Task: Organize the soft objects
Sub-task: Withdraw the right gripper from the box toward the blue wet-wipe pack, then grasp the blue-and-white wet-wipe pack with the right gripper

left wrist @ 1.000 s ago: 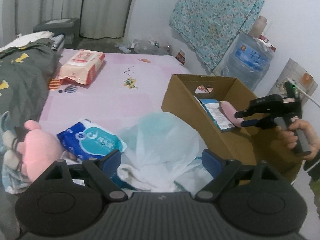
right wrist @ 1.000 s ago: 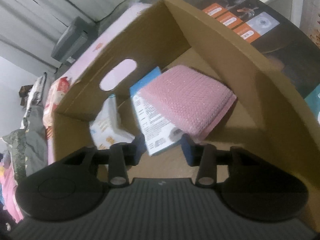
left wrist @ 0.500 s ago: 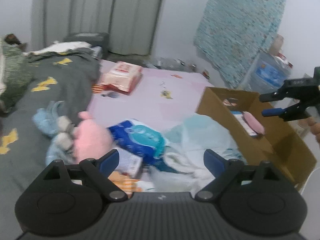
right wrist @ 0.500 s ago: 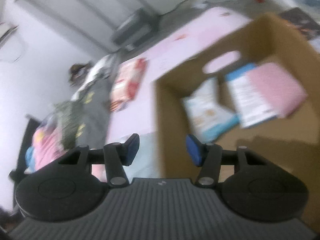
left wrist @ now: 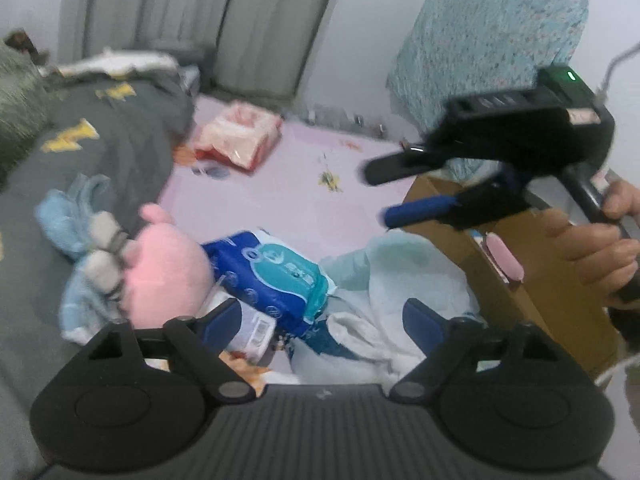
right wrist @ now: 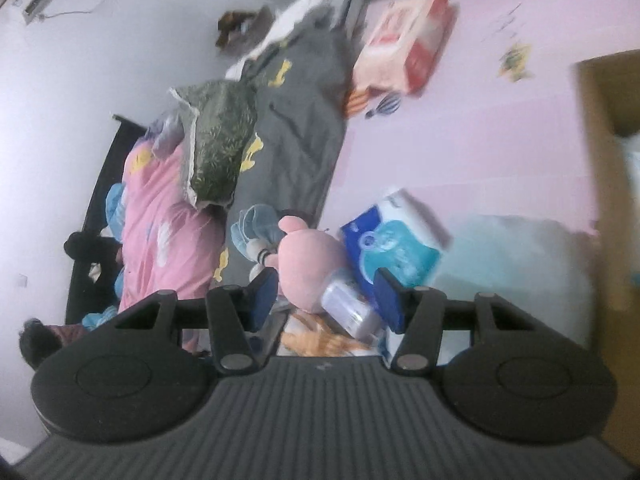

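No readable writing anywhere: motion blur on all packs, print on the blue pack and the red/white pack illegible.

Left claw: wide apart, nothing between the pads, hovering over the near pile on the bed. Right claw: also spread, empty; in the left wrist view it sits at right, held by a hand above the box, fingers pointing left.

Pile at near centre of the pink bed sheet:
- pink plush toy, rounded, a small nub at its far-left end, lying against a light blue plush on its left.
- blue tissue pack touching the pink plush on the right, long axis running far-left to near-right.
- small white cylinder pack with a barcode label, tucked under the plush and the blue pack.
- pale green plastic bag, crumpled, between the blue pack and the box.

Cardboard box at right, open top. Inside: a pink flat item leaning at the wall; rest of contents mostly hidden by the right claw.

Far centre: red/white wipes pack, flat on the sheet, well apart from the pile. Grey blanket with yellow marks covers the left side of the bed.
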